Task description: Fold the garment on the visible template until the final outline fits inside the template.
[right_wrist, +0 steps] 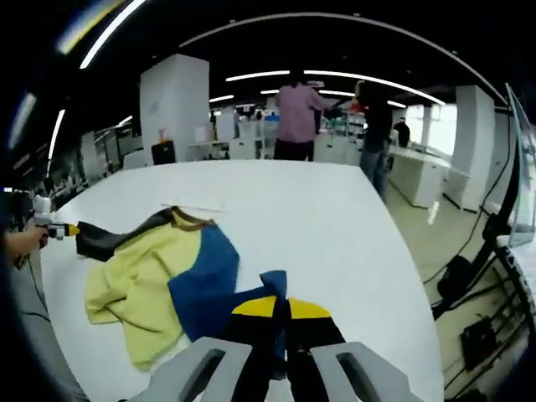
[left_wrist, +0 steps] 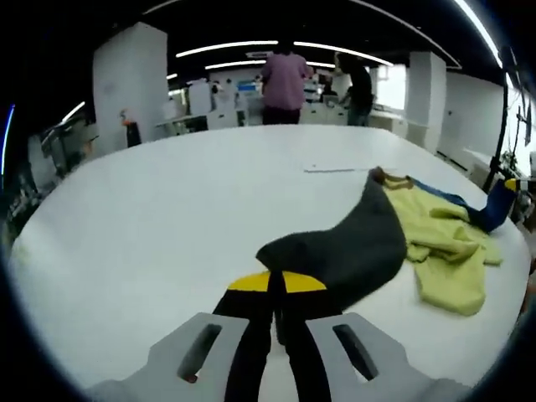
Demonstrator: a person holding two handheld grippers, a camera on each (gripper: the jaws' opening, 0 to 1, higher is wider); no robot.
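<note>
The garment lies crumpled on the white table (left_wrist: pixel 167 218), with a yellow body (left_wrist: pixel 440 239), a dark grey part (left_wrist: pixel 352 243) and a blue part (left_wrist: pixel 444 198). My left gripper (left_wrist: pixel 276 283) is shut on the dark grey cloth. In the right gripper view the yellow body (right_wrist: pixel 138 272) and blue panel (right_wrist: pixel 209 276) spread leftward, and my right gripper (right_wrist: pixel 280 308) is shut on the blue cloth. The right gripper (left_wrist: pixel 507 186) shows at the left gripper view's far right, pinching blue fabric. The left gripper (right_wrist: pixel 60 228), held by a hand, grips the grey end.
A thin pale line (left_wrist: pixel 335 170) lies on the table just beyond the garment. Two people (right_wrist: pixel 297 113) stand past the table's far edge among desks. A white pillar (right_wrist: pixel 174 109) rises behind. Cables (right_wrist: pixel 481 335) lie on the floor off the table's right edge.
</note>
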